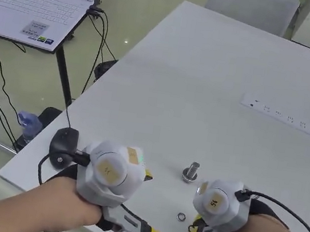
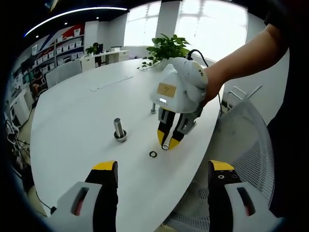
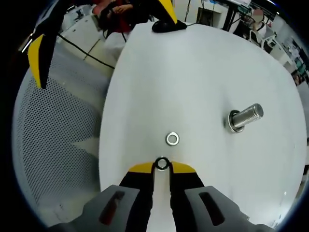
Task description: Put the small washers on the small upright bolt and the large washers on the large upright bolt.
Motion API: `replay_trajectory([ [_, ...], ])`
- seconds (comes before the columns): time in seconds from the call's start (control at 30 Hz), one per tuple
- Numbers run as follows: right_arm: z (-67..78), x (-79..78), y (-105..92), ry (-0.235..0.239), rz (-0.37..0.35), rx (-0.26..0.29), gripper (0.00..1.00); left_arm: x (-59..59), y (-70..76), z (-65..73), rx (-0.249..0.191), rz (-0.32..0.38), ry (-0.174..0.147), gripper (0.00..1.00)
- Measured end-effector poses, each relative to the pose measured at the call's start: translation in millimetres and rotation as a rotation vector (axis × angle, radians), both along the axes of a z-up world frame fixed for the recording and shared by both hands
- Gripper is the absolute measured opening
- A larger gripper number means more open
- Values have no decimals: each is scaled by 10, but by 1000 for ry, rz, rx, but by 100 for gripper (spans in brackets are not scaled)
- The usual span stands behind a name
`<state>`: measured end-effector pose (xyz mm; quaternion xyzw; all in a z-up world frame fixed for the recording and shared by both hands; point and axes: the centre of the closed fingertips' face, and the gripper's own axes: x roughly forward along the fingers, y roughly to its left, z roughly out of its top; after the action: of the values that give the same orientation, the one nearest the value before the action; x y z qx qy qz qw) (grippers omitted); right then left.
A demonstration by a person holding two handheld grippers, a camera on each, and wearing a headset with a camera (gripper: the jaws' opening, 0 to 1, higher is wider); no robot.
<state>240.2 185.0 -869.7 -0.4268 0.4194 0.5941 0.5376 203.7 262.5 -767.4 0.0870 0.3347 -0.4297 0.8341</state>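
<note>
White tabletop [image 3: 193, 72] below: my right claw [image 3: 162, 168] pinches a washer [image 3: 158, 163]; upright bolt [image 3: 245, 116] sits upper right of frame.

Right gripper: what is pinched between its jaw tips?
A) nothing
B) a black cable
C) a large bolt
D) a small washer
D: the right gripper view shows the right gripper shut on a small washer, with a second washer lying loose on the table just ahead.

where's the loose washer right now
In the right gripper view the loose washer lies flat on the table, just ahead of the right gripper, with the large bolt to its right.
</note>
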Motion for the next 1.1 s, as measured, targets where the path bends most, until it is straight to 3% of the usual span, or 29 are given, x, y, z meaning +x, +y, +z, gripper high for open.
replay_trajectory([
  [0.33, 226, 282, -485, -41, -83, -25, 12, 74, -35, 46, -13, 2, -21, 76],
  [0.67, 416, 724, -1104, -84, -216, -42, 12, 91, -116, 56, -27, -4, -33, 80],
  [0.87, 541, 946, -1198, -109, -242, -38, 12, 118, -110, 47, -19, 6, -29, 84],
  [1.1, 662, 1166, -1069, -121, -250, -13, 12, 142, -84, 23, 0, 5, -26, 84],
])
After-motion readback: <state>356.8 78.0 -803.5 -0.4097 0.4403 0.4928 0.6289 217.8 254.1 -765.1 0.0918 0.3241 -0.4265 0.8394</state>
